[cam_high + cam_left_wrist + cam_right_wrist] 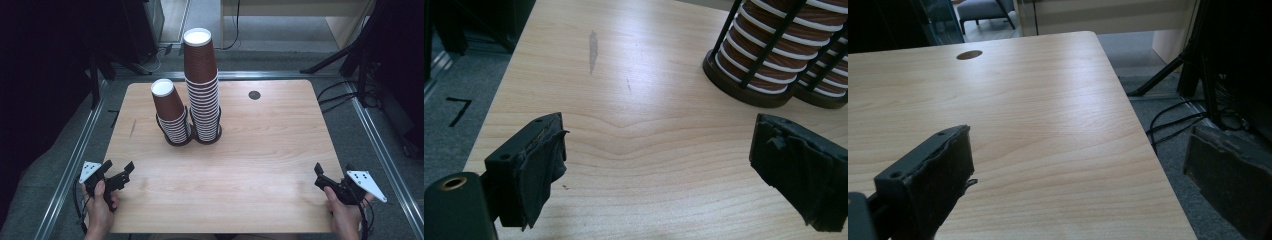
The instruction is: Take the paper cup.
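Two stacks of brown paper cups stand upside down in black wire holders at the middle back of the wooden table (240, 150). The short stack (170, 113) is on the left and the tall stack (202, 85) rises beside it. Their bases (769, 75) fill the upper right of the left gripper view. My left gripper (119, 172) rests at the table's front left in a hand, open with bare wood between its jaws (659, 160). At the front right edge my right gripper (327, 176) is open too, empty, aimed over the table's right edge (1078, 165).
A round cable hole (254, 95) sits in the table's back right. Metal rails (75, 165) run along both sides on the grey carpet. Cables (1173, 122) and a dark stand lie right of the table. A grey smudge (593, 47) marks the wood near the left edge.
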The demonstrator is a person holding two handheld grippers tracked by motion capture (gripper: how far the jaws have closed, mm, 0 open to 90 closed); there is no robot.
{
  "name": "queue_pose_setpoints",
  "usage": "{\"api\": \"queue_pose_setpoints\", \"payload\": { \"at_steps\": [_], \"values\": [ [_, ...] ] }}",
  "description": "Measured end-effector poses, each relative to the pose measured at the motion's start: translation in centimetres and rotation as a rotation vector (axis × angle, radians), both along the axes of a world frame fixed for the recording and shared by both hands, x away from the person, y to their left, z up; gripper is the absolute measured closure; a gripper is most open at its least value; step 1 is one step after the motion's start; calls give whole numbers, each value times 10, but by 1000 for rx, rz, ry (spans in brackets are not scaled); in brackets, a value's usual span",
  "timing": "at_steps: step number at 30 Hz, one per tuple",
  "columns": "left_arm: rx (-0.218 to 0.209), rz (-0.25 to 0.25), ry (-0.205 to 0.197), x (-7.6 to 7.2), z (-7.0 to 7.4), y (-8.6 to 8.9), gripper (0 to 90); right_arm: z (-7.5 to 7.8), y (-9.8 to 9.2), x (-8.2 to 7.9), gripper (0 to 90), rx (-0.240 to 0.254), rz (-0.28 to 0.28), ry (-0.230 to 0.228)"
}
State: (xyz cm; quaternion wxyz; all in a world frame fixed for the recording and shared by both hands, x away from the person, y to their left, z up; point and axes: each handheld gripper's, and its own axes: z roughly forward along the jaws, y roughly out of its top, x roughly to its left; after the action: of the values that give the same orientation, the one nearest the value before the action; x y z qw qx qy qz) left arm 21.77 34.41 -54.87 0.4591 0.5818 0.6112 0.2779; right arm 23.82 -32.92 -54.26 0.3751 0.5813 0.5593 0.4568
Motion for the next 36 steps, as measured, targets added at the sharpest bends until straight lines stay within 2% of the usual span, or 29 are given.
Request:
{"api": "queue_pose_setpoints", "payload": {
  "at_steps": [3,10,15,20,23,26,36],
  "values": [
    [4,-3,4,1,0,-1,78,0,2,0,0,-14,3,0],
    [3,9,7,0,-1,-1,78,1,3,1,0,-13,6,-2],
    [13,9,9,1,-1,-2,78,6,12,2,0,-35,25,-11],
    [22,-4,7,0,-1,-3,79,21,26,4,0,-50,56,-26],
    [15,-2,7,1,-1,-2,78,30,35,6,0,-42,67,-22],
    [17,-7,7,2,-1,-3,79,38,44,10,0,-53,78,-15],
    [11,-3,6,1,-1,-2,79,64,64,24,0,-56,138,-40]
  ]
}}
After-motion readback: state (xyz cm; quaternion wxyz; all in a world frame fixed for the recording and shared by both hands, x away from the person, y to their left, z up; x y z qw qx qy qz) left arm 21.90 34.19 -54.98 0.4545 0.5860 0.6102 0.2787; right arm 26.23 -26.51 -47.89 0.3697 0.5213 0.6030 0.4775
